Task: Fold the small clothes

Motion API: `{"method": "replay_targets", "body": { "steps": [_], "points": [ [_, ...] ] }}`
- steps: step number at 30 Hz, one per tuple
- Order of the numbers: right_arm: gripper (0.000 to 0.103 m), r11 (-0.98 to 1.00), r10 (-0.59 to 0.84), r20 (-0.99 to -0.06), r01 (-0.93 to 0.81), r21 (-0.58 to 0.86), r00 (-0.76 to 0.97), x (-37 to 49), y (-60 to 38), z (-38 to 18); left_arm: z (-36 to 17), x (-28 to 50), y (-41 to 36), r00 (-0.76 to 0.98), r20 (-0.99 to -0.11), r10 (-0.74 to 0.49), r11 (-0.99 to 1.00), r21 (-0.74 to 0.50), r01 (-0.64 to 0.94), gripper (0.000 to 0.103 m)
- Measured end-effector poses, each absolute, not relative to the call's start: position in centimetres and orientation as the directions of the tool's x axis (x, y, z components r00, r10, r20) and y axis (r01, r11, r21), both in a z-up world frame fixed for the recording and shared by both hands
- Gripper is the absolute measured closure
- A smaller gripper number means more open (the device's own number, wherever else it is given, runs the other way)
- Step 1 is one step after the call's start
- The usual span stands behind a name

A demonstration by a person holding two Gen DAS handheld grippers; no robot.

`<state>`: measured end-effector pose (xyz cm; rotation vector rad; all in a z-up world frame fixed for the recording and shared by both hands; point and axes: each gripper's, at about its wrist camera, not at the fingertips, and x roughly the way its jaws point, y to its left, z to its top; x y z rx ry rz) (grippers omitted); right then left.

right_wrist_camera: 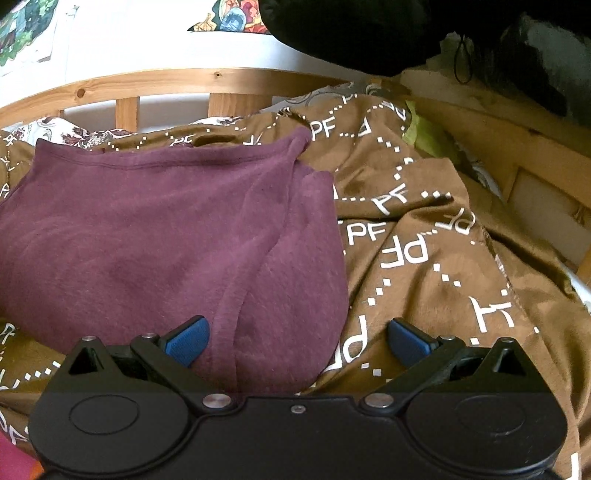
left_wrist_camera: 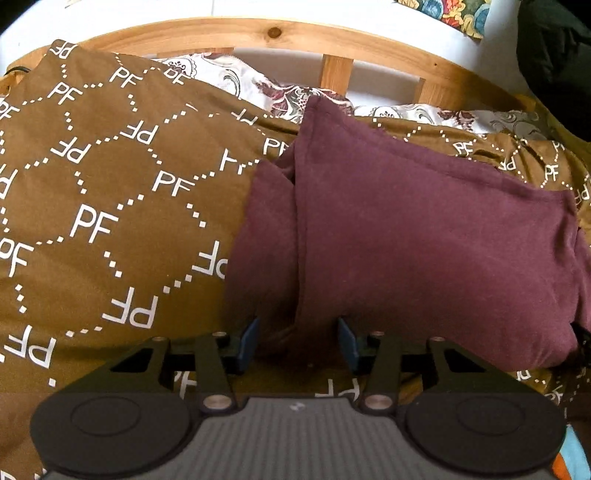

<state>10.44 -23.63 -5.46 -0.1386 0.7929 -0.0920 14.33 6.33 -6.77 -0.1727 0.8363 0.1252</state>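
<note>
- Brown "PF" blanket covers a bed with a wooden frame at the far side.
- Maroon garment lies folded on the blanket, its near edge bunched.
- Left claw is part-closed around that near edge; whether it is pinched, I cannot tell.
- Right claw gapes wide over the garment's right near corner, probably positioned to take it.

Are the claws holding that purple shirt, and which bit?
The left claw pinches the near edge of the purple shirt, at a fold. The right claw is open, holding nothing.
</note>
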Motion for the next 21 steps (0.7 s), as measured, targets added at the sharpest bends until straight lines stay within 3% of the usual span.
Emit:
{"method": "replay_targets", "body": {
  "steps": [17,19,21],
  "points": [
    [0.001,0.988,-0.131,-0.704,0.03,-0.154,0.698,10.48,-23.74,-5.55,-7.24,14.35,5.93,0.655,-0.752,0.066,0.979,-0.08,-0.19,0.05],
    [0.001,0.988,-0.131,-0.703,0.031,-0.154,0.699,10.47,-23.73,-5.55,-7.19,14.34,5.98,0.655,-0.753,0.06,0.978,-0.087,-0.189,0.043],
    [0.001,0.988,-0.131,-0.703,0.031,-0.153,0.699,10.48,-23.74,-5.54,-7.18,14.33,6.24,0.652,-0.757,0.046,0.975,-0.107,-0.193,0.017]
  ]
}}
